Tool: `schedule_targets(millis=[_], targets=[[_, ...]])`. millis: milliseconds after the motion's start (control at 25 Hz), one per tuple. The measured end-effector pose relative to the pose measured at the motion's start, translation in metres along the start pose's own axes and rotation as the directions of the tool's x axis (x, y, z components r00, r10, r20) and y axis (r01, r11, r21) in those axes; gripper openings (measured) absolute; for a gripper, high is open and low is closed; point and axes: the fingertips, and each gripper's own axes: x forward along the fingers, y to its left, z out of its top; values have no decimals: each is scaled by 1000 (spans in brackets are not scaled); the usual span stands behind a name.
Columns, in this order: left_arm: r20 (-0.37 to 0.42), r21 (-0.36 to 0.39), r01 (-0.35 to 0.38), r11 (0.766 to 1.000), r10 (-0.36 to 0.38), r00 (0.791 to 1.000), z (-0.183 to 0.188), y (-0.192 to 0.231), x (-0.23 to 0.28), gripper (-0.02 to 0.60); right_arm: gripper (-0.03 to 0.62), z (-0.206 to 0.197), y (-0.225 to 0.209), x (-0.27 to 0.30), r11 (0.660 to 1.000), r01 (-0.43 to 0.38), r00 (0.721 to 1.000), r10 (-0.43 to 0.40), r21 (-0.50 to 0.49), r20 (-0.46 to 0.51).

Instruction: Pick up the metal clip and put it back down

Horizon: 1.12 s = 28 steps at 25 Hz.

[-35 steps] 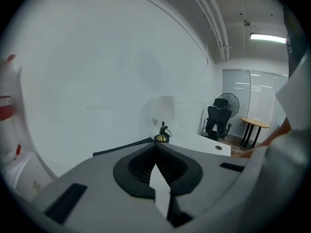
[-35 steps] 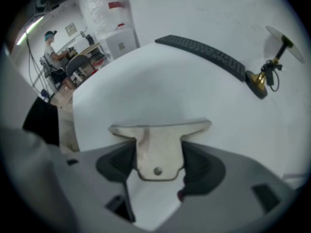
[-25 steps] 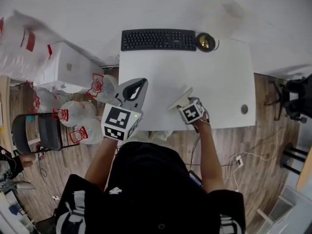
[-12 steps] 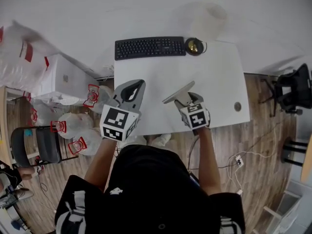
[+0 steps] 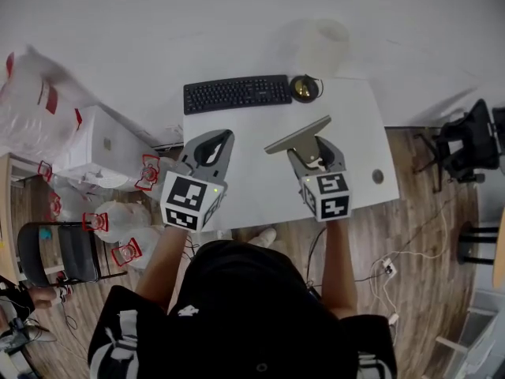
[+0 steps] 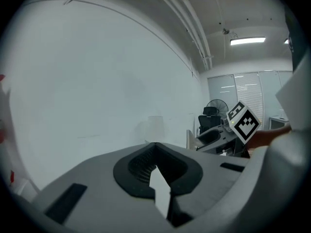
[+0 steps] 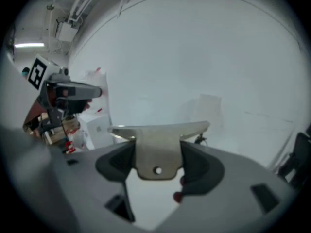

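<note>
Got the metal clip [image 7: 158, 147] pinched in my right gripper [image 5: 312, 148] jaws, up off the desk [image 5: 355, 133]; left gripper [image 5: 211, 144] jaws closed, empty. Next: lower it, let go.

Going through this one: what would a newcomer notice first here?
The metal clip, clamped in the right gripper and held over the white table. Next, the left gripper beside it, shut on nothing, and the black keyboard at the table's far edge.

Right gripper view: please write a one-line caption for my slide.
The right gripper holds the metal clip by its tab, with a white wall behind.
</note>
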Motion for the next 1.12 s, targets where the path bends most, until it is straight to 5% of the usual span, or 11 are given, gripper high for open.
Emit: schedule_targets(millis=[600, 1120], targets=[[127, 66, 2, 998, -11, 992, 63, 2, -14, 21, 287, 116, -16, -80, 989, 147, 944, -136, -12, 299], [138, 72, 11, 997, -21, 990, 68, 0, -14, 21, 287, 127, -12, -82, 990, 138, 934, -127, -9, 334]])
